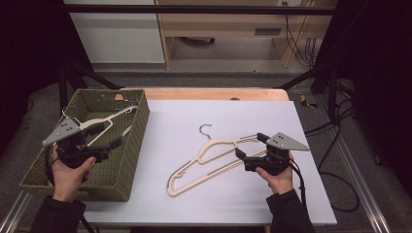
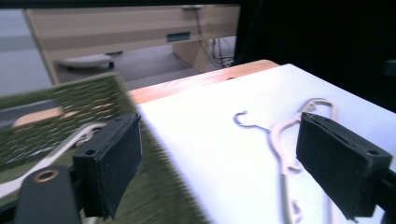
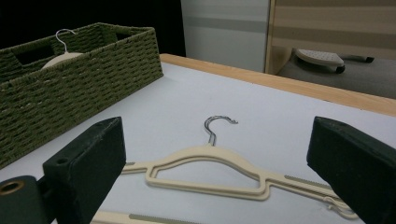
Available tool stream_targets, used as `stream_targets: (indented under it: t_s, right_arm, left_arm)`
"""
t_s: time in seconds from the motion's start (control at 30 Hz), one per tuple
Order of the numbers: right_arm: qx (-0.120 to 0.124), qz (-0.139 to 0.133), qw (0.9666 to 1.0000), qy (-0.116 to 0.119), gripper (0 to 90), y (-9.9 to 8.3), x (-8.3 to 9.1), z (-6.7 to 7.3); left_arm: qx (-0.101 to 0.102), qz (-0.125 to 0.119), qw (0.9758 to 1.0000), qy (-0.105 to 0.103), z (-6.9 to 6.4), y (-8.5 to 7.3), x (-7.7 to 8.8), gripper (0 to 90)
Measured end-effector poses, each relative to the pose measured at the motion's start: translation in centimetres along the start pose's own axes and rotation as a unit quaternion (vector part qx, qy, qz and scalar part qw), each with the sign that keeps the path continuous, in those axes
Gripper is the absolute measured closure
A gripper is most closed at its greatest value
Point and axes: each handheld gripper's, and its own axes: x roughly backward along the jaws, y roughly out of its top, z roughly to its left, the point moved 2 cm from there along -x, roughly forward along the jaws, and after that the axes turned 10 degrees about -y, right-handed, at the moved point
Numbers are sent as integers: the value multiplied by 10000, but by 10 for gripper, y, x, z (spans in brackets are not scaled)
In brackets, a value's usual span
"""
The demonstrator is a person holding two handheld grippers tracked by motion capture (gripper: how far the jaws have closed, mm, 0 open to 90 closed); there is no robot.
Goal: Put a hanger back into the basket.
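I am holding my right gripper [image 1: 251, 146] with its jaws spread wide and empty, just beside the right arm of the cream hanger [image 1: 214, 158] lying flat on the white table [image 1: 301, 204]. Its long axis is running diagonally from near-left to far-right, steel hook pointing away from me, so the right hand is much the nearer. My left gripper [image 1: 111, 145] is hovering over the green wicker basket [image 1: 141, 121], jaws open on nothing. Another hanger [image 1: 104, 121] is lying inside, partly hidden by that gripper; the left gripper view is blurring there.
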Motion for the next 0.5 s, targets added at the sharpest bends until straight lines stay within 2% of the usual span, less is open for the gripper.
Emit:
stream_targets:
  t_s: [0.1,0.13,0.2,0.33,0.4,0.5]
  right_arm:
    - [-13,29,10000,-16,52,2,-5,1]
    - [-13,29,10000,-16,52,2,-5,1]
    - [1,32,10000,-8,56,6,-12,2]
    - [-114,80,9999,9,57,12,-29,4]
    - [-149,50,9999,71,57,14,-36,5]
    - [-162,121,9998,62,61,15,-48,8]
  left_arm:
    - [-217,3,9997,-130,-20,-2,-15,128]
    - [-217,3,9997,-130,-20,-2,-15,127]
    - [-328,5,9993,-186,-37,-3,-30,121]
    - [-258,222,9988,-358,-49,-6,-49,112]
    - [-234,289,9988,-309,-53,-9,-56,109]
    - [-116,372,9984,-420,-56,-14,-66,109]
